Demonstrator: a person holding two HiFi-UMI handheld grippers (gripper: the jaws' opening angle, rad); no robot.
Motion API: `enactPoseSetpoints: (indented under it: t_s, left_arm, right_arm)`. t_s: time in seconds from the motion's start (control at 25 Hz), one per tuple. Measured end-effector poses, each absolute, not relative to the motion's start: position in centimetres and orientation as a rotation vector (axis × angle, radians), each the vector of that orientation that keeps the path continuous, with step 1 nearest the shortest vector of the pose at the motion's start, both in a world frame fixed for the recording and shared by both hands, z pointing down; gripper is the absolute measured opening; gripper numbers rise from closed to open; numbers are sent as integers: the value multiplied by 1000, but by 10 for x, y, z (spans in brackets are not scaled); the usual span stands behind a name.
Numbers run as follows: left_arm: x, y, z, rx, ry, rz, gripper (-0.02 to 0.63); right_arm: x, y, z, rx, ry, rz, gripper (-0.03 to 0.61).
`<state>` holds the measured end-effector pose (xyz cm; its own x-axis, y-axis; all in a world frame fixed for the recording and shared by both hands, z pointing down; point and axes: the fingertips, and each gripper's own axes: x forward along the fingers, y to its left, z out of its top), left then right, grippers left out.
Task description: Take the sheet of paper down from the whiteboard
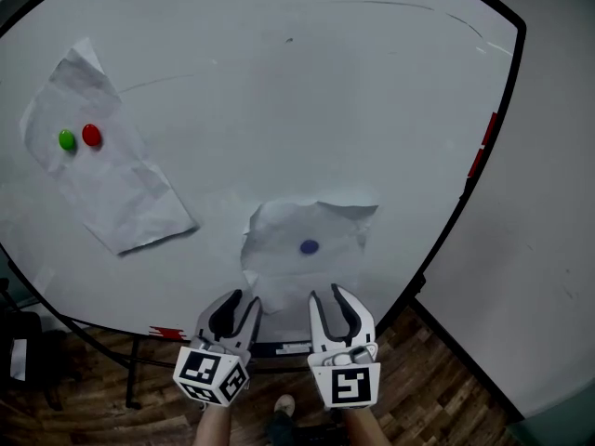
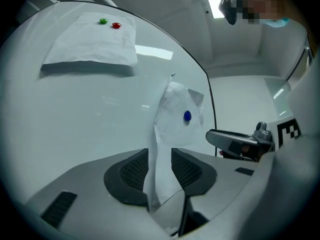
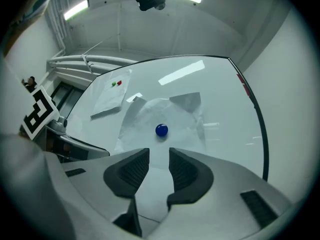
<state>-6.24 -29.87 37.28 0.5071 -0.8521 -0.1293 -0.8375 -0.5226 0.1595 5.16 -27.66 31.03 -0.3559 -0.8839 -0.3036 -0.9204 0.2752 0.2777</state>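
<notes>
At board's near edge, sheet (image 1: 330, 226) hanging under blue magnet (image 1: 309, 246). Left gripper (image 2: 160, 158) standing narrowly apart, sheet's corner passing between pads, seemingly not clamped. Right gripper (image 3: 159, 156) narrowly apart, gripping nothing. Risks: tugging against magnet tearing crumpled sheet; magnet dropping. Whiteboard (image 1: 279, 91) glossy, glaring; wood floor (image 1: 446, 379) below.

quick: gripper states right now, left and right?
Left gripper: open; the bottom edge of the lower sheet of paper stands between the pads, not visibly pinched.
Right gripper: open, holding nothing; that sheet lies beyond its jaws.
</notes>
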Motion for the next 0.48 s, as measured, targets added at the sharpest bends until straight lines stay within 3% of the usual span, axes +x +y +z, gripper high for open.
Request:
enactPoseSetpoints:
  t_s: [0.48]
  left_arm:
    - [-60,-314,366,2673,-1471,-320,143]
  right_arm:
    - [33,-305,285,-1712,2390,750,154]
